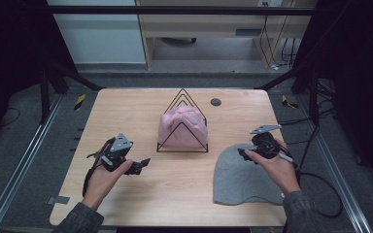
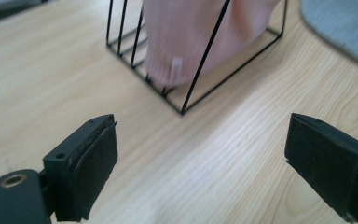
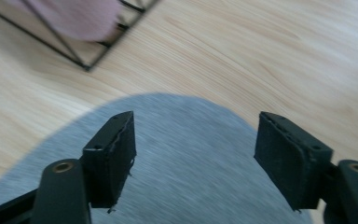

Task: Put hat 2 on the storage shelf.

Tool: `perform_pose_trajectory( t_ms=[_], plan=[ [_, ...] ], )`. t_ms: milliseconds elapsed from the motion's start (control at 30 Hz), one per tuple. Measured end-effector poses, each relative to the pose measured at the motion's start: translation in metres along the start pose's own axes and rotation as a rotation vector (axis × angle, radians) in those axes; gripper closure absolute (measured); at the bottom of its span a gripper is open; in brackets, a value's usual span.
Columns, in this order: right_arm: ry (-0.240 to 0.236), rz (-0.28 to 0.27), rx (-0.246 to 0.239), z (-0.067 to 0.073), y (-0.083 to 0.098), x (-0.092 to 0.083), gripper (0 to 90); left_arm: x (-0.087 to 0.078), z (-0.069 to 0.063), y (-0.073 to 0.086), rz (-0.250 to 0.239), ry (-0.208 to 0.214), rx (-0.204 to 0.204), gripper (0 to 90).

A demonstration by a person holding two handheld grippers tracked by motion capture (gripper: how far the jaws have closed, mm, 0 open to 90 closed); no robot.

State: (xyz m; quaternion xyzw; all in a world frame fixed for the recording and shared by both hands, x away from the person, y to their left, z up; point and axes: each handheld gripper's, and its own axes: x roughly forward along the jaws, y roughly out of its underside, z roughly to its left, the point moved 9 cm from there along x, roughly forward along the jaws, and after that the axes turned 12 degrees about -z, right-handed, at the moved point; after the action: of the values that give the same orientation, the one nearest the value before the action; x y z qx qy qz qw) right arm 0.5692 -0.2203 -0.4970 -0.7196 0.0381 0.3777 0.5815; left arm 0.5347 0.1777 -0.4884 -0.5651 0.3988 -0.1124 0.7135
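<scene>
A pink knit hat [image 1: 182,127] is draped inside a black wire triangular rack [image 1: 182,151] at the middle of the wooden table [image 1: 126,107]. A grey knit hat [image 1: 240,179] lies flat at the front right. My left gripper [image 1: 142,166] is left of the rack, low over bare wood. In the left gripper view my left gripper [image 2: 200,158] stands open and empty, facing the rack [image 2: 206,56] and pink hat [image 2: 186,42]. My right gripper [image 1: 244,154] hovers over the grey hat's top edge. The right gripper view has my right gripper [image 3: 196,156] open with the grey hat [image 3: 191,200] beneath it.
A small dark round grommet [image 1: 215,102] sits in the table's far right part. Black frame posts and cables [image 1: 315,145] flank the table. Bare wood lies between the rack and the front edge.
</scene>
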Motion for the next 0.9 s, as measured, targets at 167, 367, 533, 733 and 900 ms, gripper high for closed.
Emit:
perform_pose_trajectory(
  t_ms=[167,367,533,733,900],
  plan=[
    [0.058,0.038,0.061,-0.034,0.019,-0.005,45.3,-0.009,0.004,0.02,0.041,-0.017,-0.016,8.9],
    [0.084,0.078,0.125,-0.061,0.035,0.007,46.5,-0.013,0.012,0.028,0.066,-0.058,-0.014,8.9],
    [0.075,0.101,0.154,-0.065,0.04,0.023,42.6,-0.013,0.014,0.03,0.076,-0.071,-0.007,8.9],
    [0.068,0.129,0.173,-0.066,0.048,0.037,39.5,-0.013,0.017,0.033,0.086,-0.075,-0.007,8.9],
    [0.06,0.141,0.172,-0.064,0.05,0.04,41.0,-0.013,0.016,0.033,0.088,-0.074,-0.004,8.9]
  ],
)
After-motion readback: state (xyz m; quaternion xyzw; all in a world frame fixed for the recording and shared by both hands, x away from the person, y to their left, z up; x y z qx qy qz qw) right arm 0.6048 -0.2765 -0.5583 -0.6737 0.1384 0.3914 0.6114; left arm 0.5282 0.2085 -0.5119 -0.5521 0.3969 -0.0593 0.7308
